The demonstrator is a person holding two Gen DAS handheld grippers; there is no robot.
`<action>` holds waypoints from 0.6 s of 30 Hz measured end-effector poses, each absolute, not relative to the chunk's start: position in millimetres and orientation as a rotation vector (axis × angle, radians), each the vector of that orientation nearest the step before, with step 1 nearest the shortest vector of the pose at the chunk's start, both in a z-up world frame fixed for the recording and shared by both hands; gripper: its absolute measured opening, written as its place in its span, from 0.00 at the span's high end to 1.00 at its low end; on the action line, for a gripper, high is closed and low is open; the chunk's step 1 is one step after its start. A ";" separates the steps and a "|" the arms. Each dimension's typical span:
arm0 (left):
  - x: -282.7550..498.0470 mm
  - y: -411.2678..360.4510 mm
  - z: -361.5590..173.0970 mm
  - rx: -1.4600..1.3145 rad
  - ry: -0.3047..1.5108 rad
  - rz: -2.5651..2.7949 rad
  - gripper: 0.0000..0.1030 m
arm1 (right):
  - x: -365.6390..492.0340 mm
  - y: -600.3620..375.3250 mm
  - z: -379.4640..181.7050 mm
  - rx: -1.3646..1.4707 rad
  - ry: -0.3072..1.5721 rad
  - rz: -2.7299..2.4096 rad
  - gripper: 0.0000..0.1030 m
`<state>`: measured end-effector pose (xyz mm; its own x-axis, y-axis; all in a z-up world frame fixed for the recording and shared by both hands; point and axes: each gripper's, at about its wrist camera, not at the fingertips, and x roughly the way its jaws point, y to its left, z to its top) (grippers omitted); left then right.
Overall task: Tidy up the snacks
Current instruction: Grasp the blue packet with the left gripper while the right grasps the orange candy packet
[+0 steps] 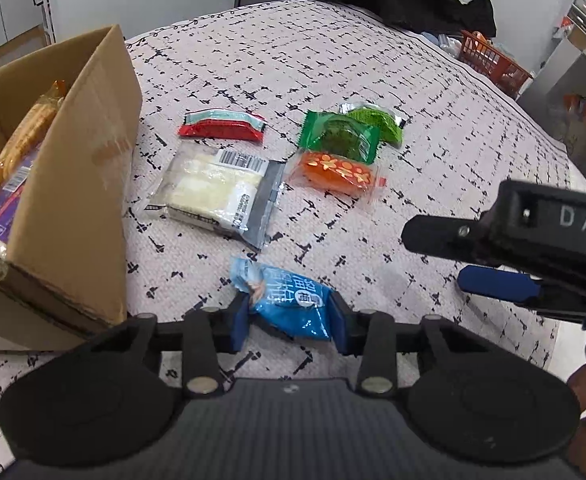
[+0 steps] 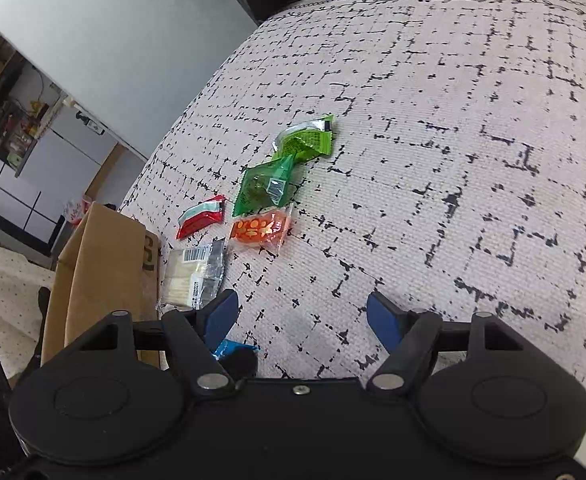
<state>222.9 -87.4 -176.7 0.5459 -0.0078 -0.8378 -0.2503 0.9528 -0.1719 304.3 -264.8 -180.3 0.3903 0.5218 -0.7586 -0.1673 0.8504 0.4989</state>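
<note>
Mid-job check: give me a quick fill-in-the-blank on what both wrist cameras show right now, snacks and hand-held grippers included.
1. The left hand-held gripper is shut on the ____ snack packet.
2. The right hand-held gripper is ____, with nothing between its pads.
3. The orange packet lies just in front of a ____ packet.
4. Some snacks already sit inside the ____ box.

Missing words: blue; open; green; cardboard
</note>
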 end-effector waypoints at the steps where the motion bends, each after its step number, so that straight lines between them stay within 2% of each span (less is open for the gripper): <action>1: 223.1 -85.3 -175.8 -0.300 0.983 0.148 0.65 | 305.2 -263.5 -180.4 0.365 1.085 0.454 0.31; 9: 225.4 -74.8 -151.5 -0.332 0.888 0.175 0.69 | 317.9 -250.7 -179.9 0.323 1.054 0.485 0.40; 18: 233.2 -63.0 -138.7 -0.367 0.847 0.194 0.70 | 343.9 -229.2 -192.2 0.306 1.053 0.503 0.51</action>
<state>233.2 -63.0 -138.7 0.6497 0.0223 -0.7598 -0.3106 0.9201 -0.2386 343.9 -229.2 -192.2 0.3975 0.5319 -0.7477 -0.2471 0.8468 0.4711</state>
